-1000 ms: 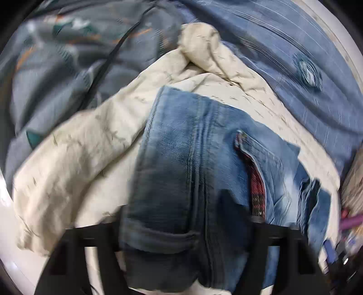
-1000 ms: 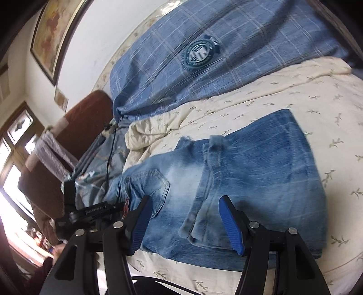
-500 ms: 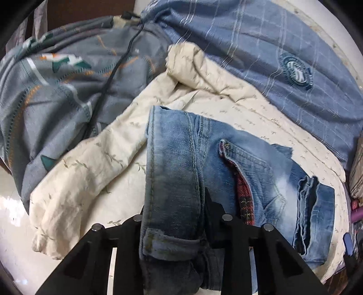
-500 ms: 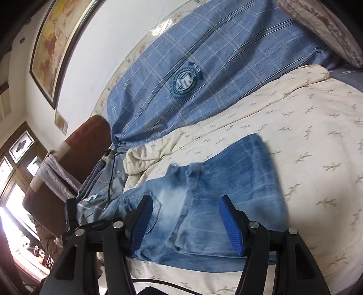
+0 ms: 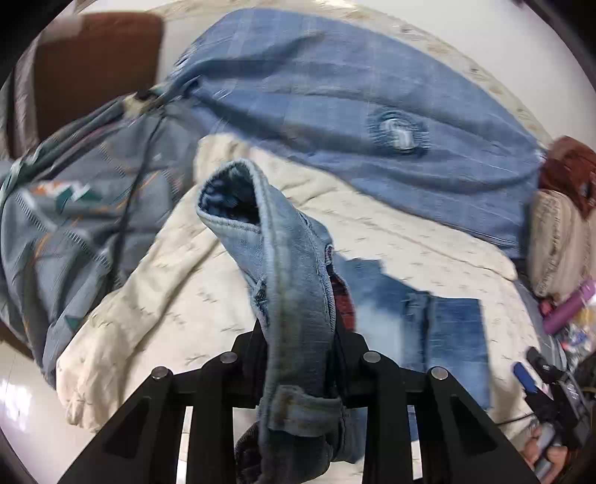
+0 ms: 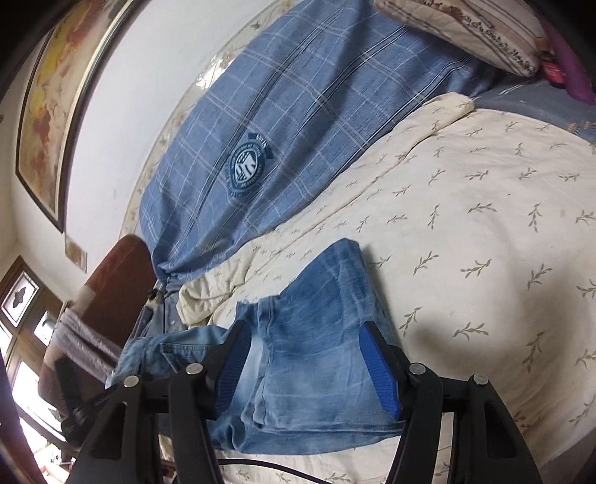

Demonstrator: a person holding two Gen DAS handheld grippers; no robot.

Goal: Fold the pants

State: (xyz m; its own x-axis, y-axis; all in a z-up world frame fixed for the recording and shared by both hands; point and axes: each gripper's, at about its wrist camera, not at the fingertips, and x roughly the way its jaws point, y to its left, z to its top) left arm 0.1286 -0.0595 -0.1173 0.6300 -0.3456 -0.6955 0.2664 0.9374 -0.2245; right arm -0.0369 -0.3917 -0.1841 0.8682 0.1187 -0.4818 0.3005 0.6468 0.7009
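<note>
Faded blue jeans (image 6: 316, 357) lie folded on a cream leaf-print sheet (image 6: 484, 231). My left gripper (image 5: 298, 346) is shut on the jeans' waistband (image 5: 294, 298) and holds that end lifted off the bed, with the waist opening (image 5: 232, 197) gaping toward the camera. The rest of the jeans (image 5: 447, 327) trails down flat to the right. My right gripper (image 6: 309, 368) hovers open just above the folded legs, its blue pads (image 6: 380, 368) apart and not touching the denim. The left gripper's pads are hidden by fabric.
A blue plaid cover with a round crest (image 6: 247, 165) lies along the wall. A grey patterned quilt (image 5: 74, 208) with a black cable sits at the left. A pillow (image 6: 465, 26), a purple bottle (image 5: 566, 309) and a brown headboard (image 5: 85, 70) border the bed.
The left gripper closed on the waistband and raised it off the sheet, rolling as it rose. The right gripper slid sideways across the folded legs, staying open.
</note>
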